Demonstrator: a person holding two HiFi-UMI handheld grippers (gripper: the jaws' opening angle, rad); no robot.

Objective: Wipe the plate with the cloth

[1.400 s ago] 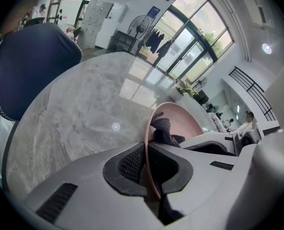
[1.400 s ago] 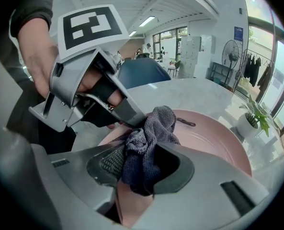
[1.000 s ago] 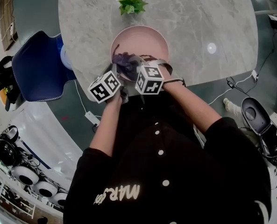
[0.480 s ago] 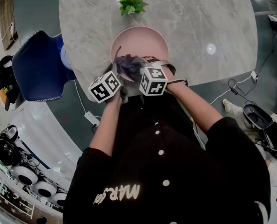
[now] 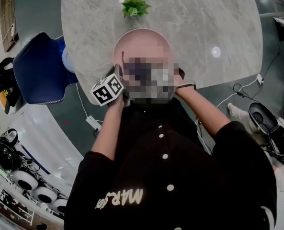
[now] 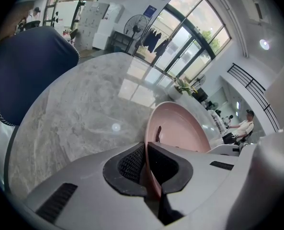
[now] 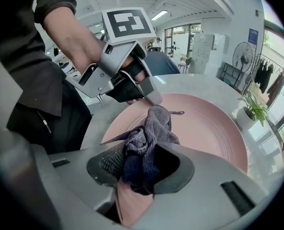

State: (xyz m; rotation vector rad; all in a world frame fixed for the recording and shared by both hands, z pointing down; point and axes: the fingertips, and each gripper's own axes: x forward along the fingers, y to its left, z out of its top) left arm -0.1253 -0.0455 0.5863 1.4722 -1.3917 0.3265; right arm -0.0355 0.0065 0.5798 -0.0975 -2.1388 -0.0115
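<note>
Wiping is in hand, by my reading. The left gripper [image 6: 145, 170] pinches the pink plate [image 6: 180, 128] by its near rim between its fingers, at the counter [image 5: 204, 13] near edge. The right gripper [image 7: 139, 171] has its fingers clamped on the bunched purple cloth [image 7: 149, 133], which rests on the plate. Next, sweep the cloth across while bracing the rim. The plate looks smooth, glossy and shallow, with no visible stains.

Head view looks down; close gripper views share the plate [image 5: 142, 41].

Grey marble table [image 5: 218, 13], blue padded chair [image 5: 36, 71] beside it, dark floor [image 5: 36, 13] — tall bright windows [image 6: 189, 47], standing fan [image 6: 138, 25]
</note>
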